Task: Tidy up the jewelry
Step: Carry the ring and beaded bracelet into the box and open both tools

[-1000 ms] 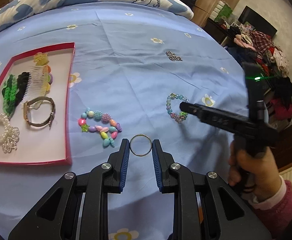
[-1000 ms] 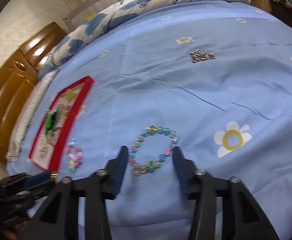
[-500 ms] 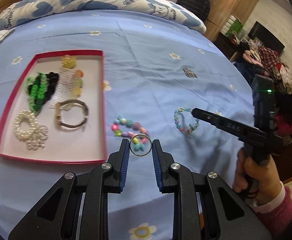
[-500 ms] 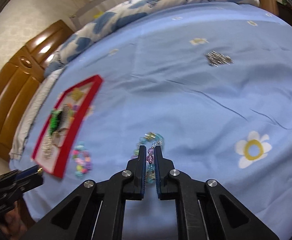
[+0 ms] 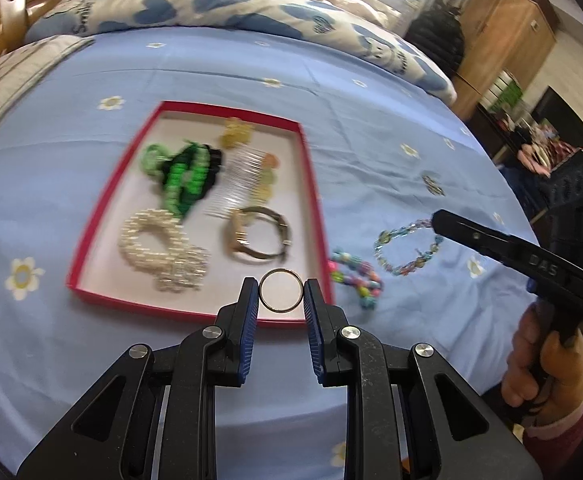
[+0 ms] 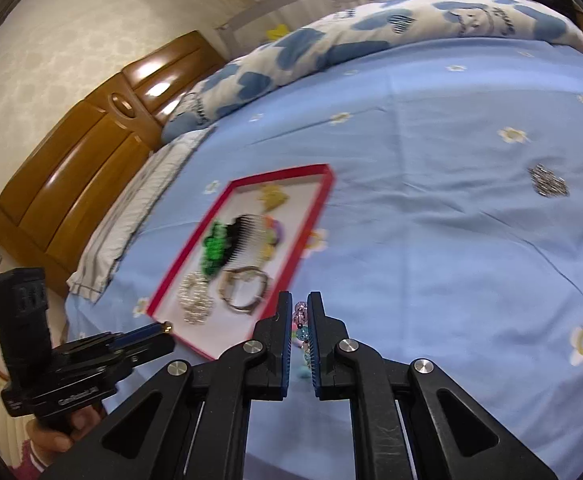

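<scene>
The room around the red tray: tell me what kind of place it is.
Most likely a bedroom. The work surface is a bed with a blue flowered sheet, a heart-print duvet bunched at its head, and a wooden headboard against the wall.

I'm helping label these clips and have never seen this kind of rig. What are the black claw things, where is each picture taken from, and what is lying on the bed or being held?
No robot here: a person holds a pistol-grip tool in each hand, and each tool carries a wide-angle camera looking forward along its two fingers. So each picture is one tool's own view.

In the left wrist view, the left tool pinches a thin metal ring above the near edge of a red tray. The tray already holds a watch, a comb, a pearl piece and a green-and-black piece. On the blue bedsheet beside it lies a colourful bead bracelet. At the right you see the right tool lifting a blue-green bead bracelet.

The right wrist view shows that tool shut on those beads. A small sparkly piece remains on the sheet.
</scene>
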A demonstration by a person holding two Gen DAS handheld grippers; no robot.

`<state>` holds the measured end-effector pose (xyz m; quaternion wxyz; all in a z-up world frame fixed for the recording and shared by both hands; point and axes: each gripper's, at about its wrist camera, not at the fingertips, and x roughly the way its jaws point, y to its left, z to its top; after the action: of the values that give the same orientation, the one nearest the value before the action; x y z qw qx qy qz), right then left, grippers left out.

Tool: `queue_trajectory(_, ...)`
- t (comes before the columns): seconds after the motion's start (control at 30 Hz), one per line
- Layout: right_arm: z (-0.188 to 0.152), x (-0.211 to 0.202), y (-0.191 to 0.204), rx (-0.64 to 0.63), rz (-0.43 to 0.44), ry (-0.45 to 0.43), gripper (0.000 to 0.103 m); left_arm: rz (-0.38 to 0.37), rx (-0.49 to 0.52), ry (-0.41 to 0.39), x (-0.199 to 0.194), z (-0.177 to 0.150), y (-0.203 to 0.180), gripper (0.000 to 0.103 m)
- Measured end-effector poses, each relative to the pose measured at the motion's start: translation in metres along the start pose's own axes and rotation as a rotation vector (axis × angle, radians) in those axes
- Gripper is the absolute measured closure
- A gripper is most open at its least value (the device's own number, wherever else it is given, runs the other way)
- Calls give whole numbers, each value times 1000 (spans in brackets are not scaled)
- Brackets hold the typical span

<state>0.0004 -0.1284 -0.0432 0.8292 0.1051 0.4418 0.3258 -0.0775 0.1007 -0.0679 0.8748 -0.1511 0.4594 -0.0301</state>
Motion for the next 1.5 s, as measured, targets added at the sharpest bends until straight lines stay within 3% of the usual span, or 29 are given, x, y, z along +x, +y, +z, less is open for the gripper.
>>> queue_trajectory(0.3,12,24,45,-61,75,25,96,64,-50,-8,0,8,43,82)
queue_trajectory(0.7,15,79,84,-104,126,90,96,135,-47,27,32,29,72,82)
queue_trajectory(1.0,13,115,66,-64,88,138,96,167,-7,102,64,30,73,82)
queue_trajectory(1.5,0,134,41,-21,52,192,96,188,60,154,77,35,62,82)
